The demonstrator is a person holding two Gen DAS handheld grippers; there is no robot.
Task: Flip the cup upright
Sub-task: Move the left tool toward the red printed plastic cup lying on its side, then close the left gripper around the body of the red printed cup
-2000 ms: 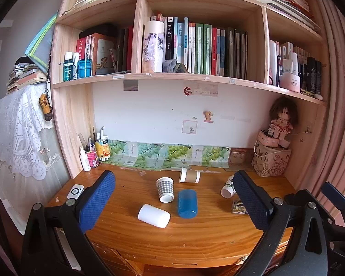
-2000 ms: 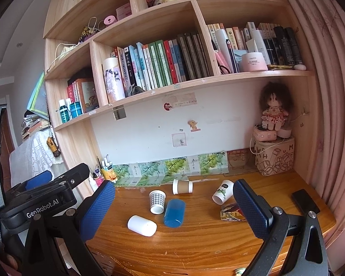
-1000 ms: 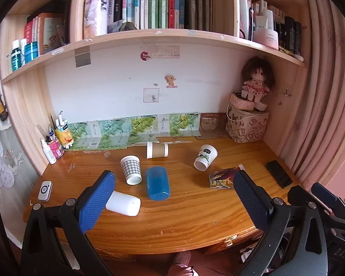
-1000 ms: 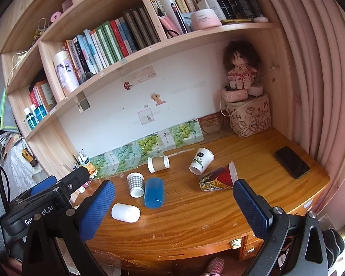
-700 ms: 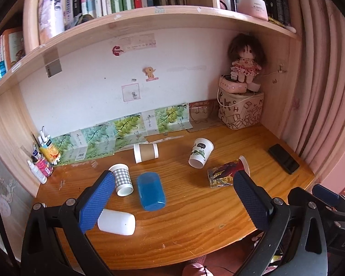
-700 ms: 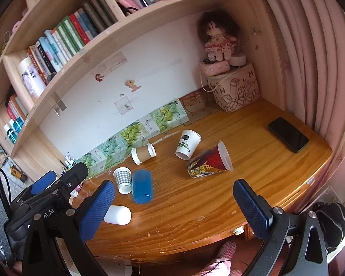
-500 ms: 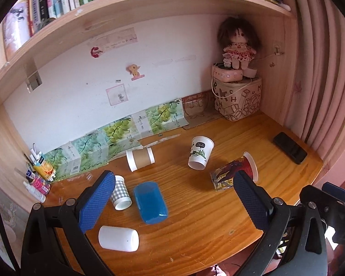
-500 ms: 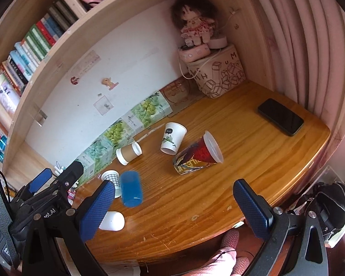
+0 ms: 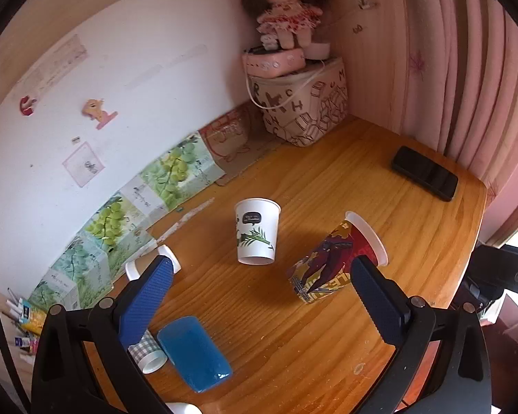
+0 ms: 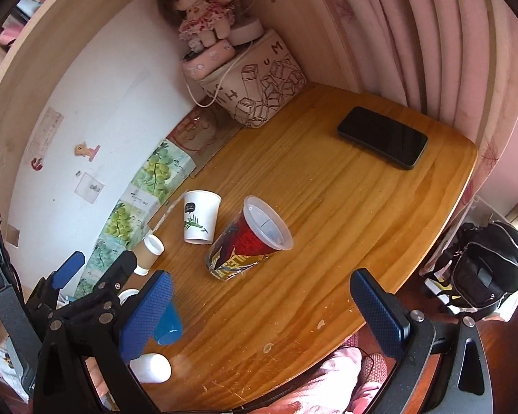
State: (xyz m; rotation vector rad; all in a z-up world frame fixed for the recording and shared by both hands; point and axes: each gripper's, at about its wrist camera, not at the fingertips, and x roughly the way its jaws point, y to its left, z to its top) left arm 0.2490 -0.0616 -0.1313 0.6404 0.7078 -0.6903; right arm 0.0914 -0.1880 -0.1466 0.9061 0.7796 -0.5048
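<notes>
Here the printed plastic cup (image 9: pixel 331 265) lies on its side on the wooden desk (image 9: pixel 328 179), its rim tilted up. Left of it lie a blue cup (image 9: pixel 193 357) and a brown paper cup (image 10: pixel 147 253), then a white leaf-print cup (image 9: pixel 257 229) just beside it; the black phone (image 10: pixel 383 137) lies well right. The left gripper (image 9: pixel 259 305) and right gripper (image 10: pixel 260 312) both gape wide, holding nothing.

Left claw (image 9: pixel 259 296) spread wide, right claw (image 10: pixel 259 303) likewise (both empty)
</notes>
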